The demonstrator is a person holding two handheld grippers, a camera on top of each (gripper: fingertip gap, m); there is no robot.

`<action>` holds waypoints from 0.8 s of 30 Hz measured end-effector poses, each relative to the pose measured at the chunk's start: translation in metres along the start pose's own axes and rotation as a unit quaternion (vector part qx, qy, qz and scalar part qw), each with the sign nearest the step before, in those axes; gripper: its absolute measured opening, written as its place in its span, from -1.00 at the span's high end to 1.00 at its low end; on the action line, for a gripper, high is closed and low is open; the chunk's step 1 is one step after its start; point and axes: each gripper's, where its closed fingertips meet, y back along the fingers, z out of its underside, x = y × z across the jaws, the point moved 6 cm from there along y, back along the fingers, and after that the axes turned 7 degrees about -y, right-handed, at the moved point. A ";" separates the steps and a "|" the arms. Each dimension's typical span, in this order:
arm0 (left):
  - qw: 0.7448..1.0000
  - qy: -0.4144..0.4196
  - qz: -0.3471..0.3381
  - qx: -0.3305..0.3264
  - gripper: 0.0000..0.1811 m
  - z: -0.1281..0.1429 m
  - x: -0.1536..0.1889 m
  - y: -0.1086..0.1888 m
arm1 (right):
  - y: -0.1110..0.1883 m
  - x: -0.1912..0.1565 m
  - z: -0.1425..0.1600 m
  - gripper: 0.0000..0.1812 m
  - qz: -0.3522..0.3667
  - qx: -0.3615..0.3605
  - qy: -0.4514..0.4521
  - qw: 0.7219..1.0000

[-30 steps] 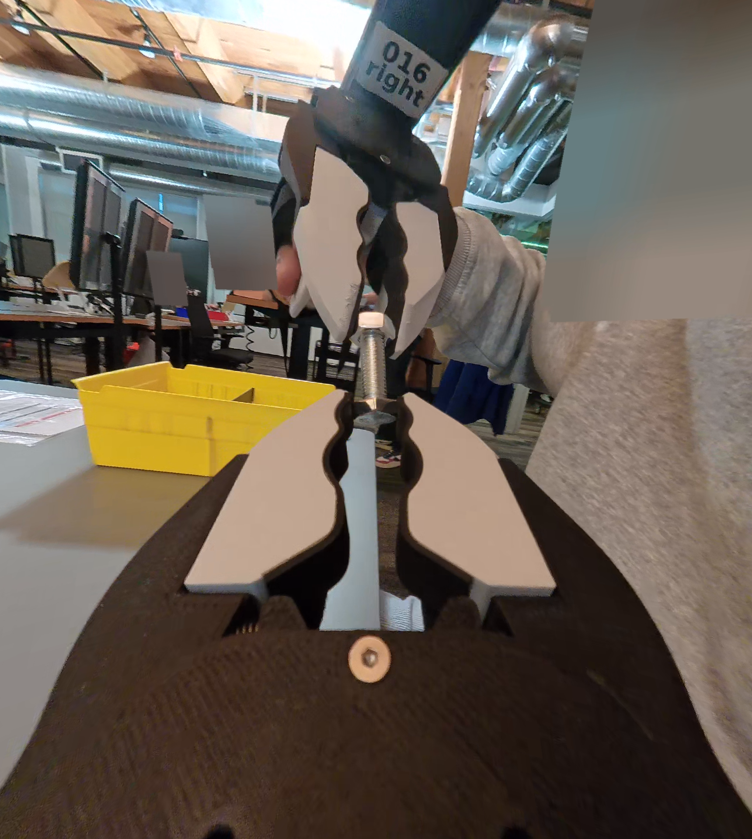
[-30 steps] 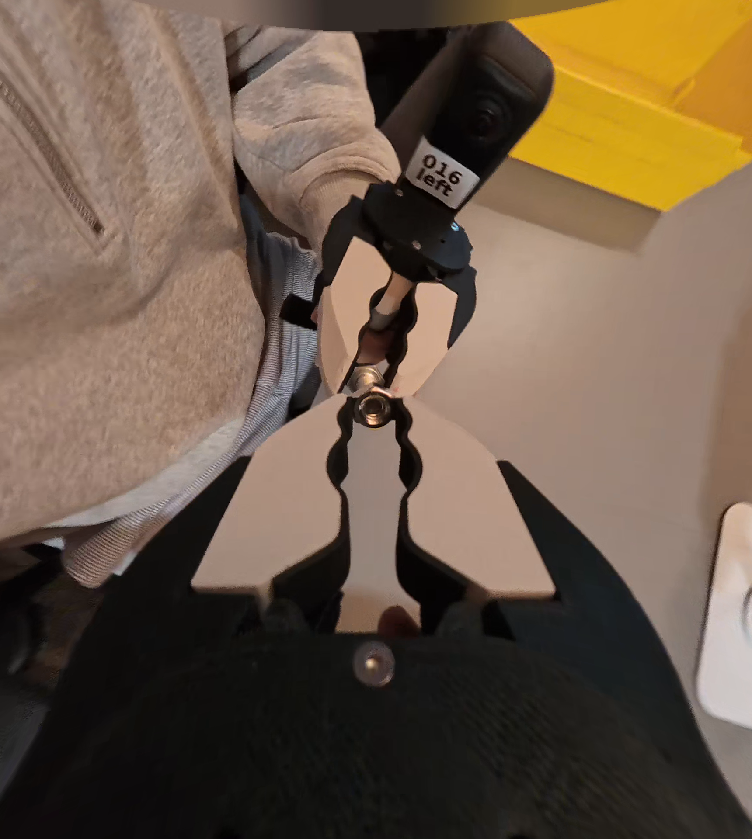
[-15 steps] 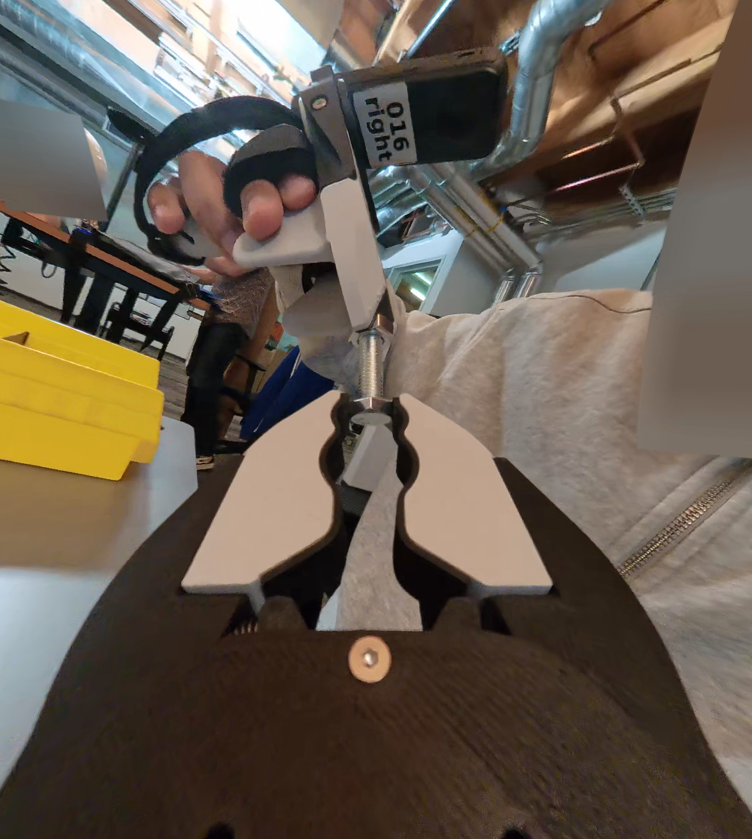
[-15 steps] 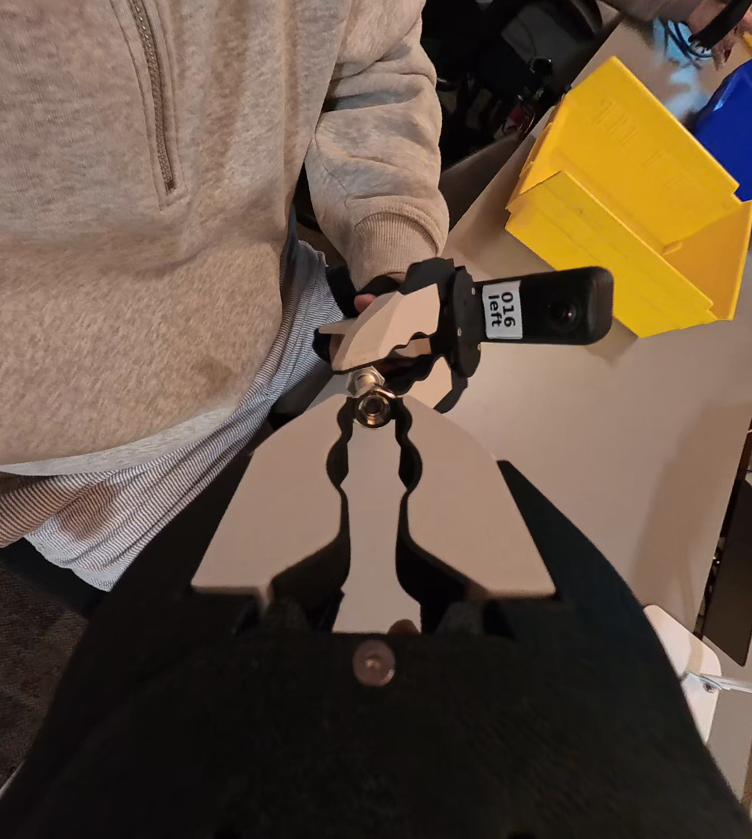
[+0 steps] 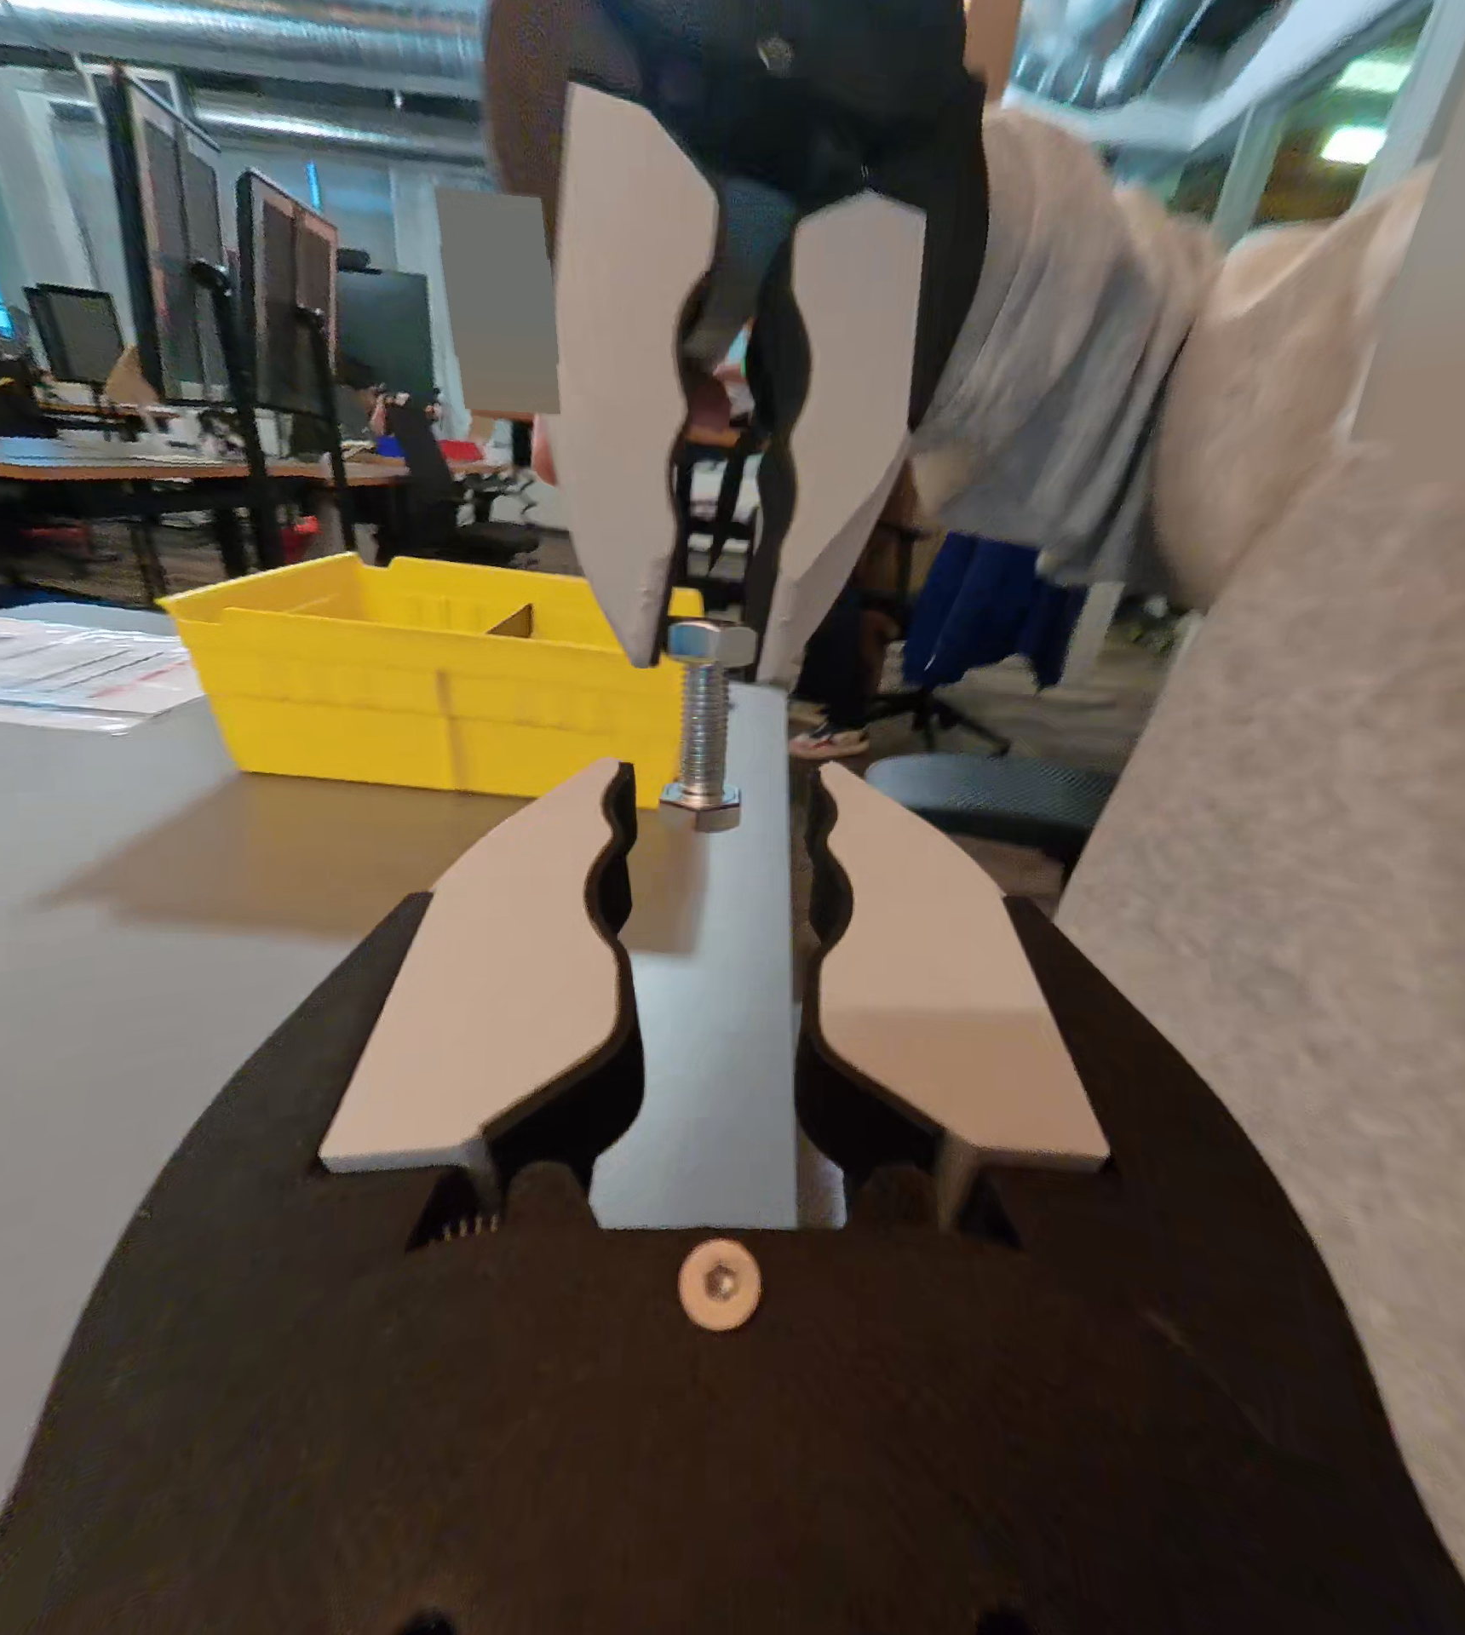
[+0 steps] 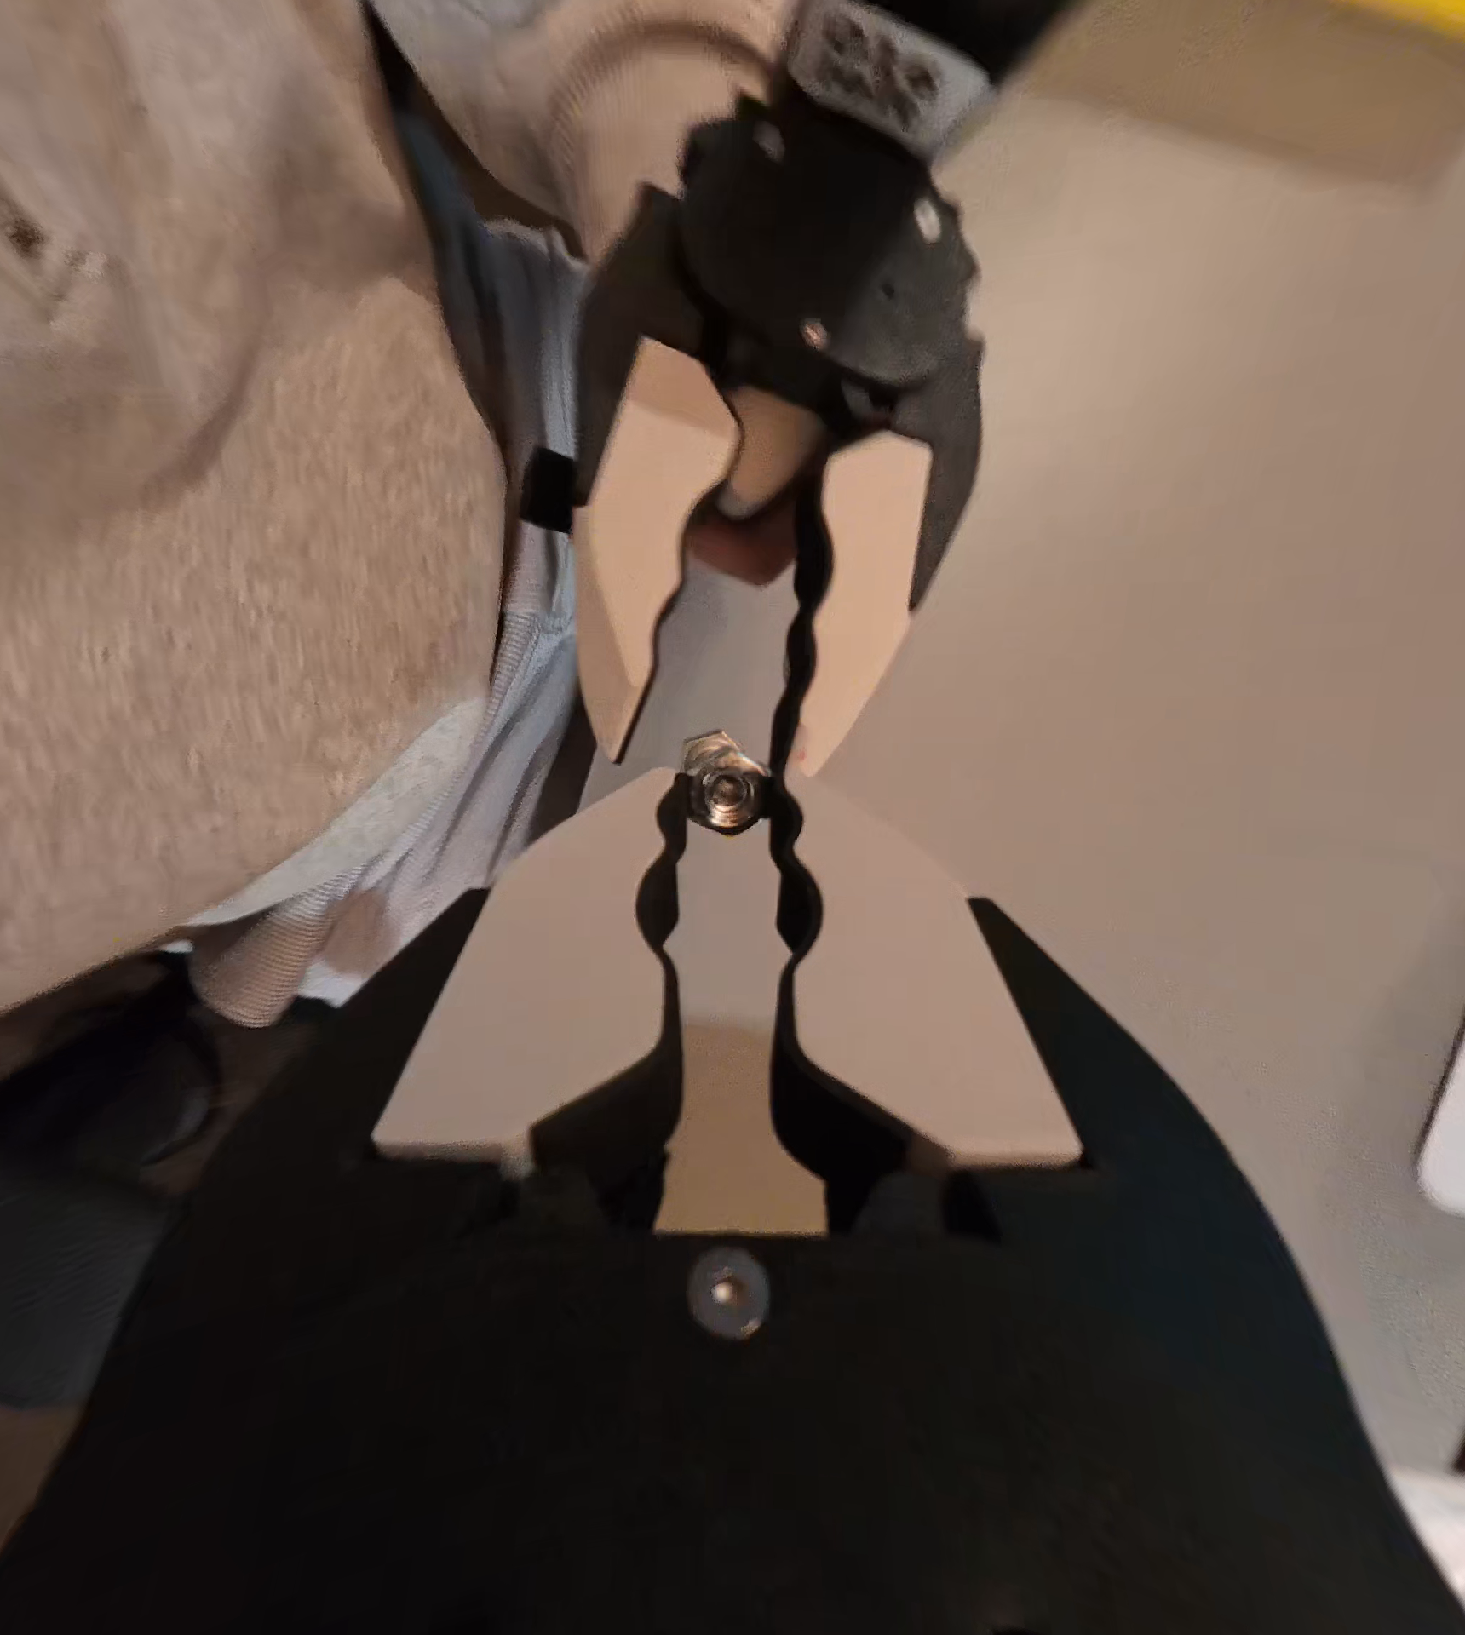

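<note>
Steel bolt (image 5: 705, 718) pinched by right gripper (image 6: 718, 801), left gripper (image 5: 718, 796) open, yellow bin (image 5: 410, 681) behind.

- A printed sheet (image 5: 39, 663) lies at the far left of the grey table (image 5: 92, 929) in my left wrist view. It carries rows of dark print and a few reddish lines, all too small and soft for me to read.
- A white tag (image 6: 879, 75) sits on the dark stem above my left gripper (image 6: 711, 756), at the top edge of my right wrist view. It bears dark characters, but motion blur smears them and I cannot make them out.
- Nothing else I can see bears lettering, a brand mark or a number that I can read.
</note>
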 end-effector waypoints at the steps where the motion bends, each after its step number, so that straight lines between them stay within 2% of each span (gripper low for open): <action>1: 1.000 -0.017 -0.009 -0.014 0.59 0.002 0.001 -0.002 | -0.002 0.001 0.002 0.80 0.000 -0.023 -0.036 0.999; 4: 0.997 -0.057 -0.032 -0.044 0.60 0.007 0.003 -0.005 | -0.007 0.003 0.003 0.80 -0.013 -0.063 -0.106 0.992; 10: 0.995 -0.060 -0.052 -0.056 0.63 0.010 0.002 -0.007 | -0.013 0.007 0.000 0.80 0.015 -0.082 -0.153 0.985; 18: 0.994 -0.042 -0.075 -0.059 0.67 0.011 -0.004 -0.006 | -0.008 0.013 -0.008 0.80 0.022 -0.057 -0.249 0.967; 24: 0.994 -0.048 -0.089 -0.051 0.74 0.008 -0.005 -0.004 | -0.008 0.015 -0.009 0.80 0.022 -0.050 -0.284 0.957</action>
